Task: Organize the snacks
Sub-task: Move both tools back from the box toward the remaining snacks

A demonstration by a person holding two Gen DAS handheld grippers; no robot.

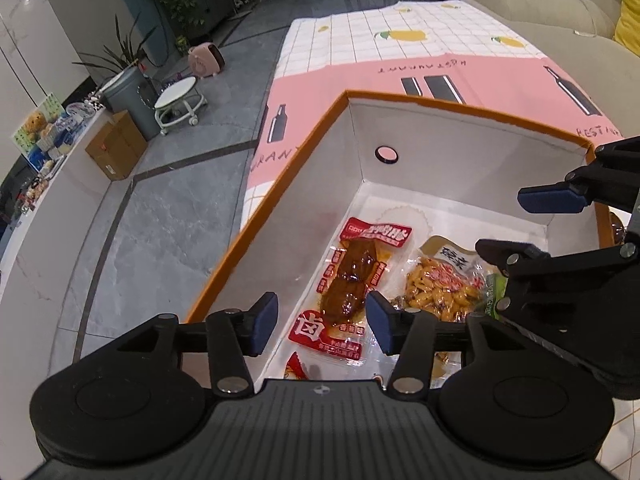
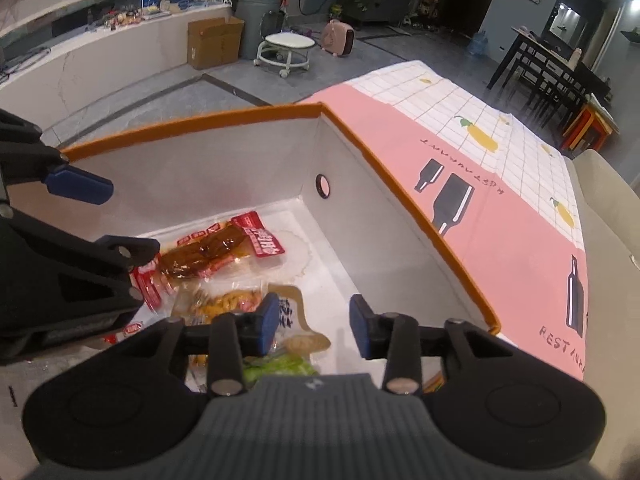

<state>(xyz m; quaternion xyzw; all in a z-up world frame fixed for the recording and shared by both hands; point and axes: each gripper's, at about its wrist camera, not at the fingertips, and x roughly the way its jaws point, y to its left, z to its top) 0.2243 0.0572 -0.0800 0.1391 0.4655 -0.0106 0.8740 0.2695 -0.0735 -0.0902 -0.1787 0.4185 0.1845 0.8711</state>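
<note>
An orange-rimmed box (image 1: 280, 184) with white inner walls (image 2: 200, 172) sits on the table and holds snack packets. A red-labelled packet of brown braised meat (image 1: 348, 280) (image 2: 208, 252) lies on its floor beside a clear packet of yellow snacks (image 1: 440, 284) (image 2: 228, 300). A green packet (image 2: 276, 368) lies nearer. My left gripper (image 1: 322, 322) hovers open over the meat packet, with nothing between its pads. My right gripper (image 2: 314, 330) is open above the box floor and grips nothing. Each gripper shows at the edge of the other's view.
A pink and white checked tablecloth (image 1: 400, 60) (image 2: 500, 208) covers the table beyond the box. A beige sofa (image 1: 540, 4) borders the table. On the grey tiled floor stand a cardboard box (image 1: 116, 148), a white stool (image 1: 176, 100) and a grey bin (image 2: 256, 20).
</note>
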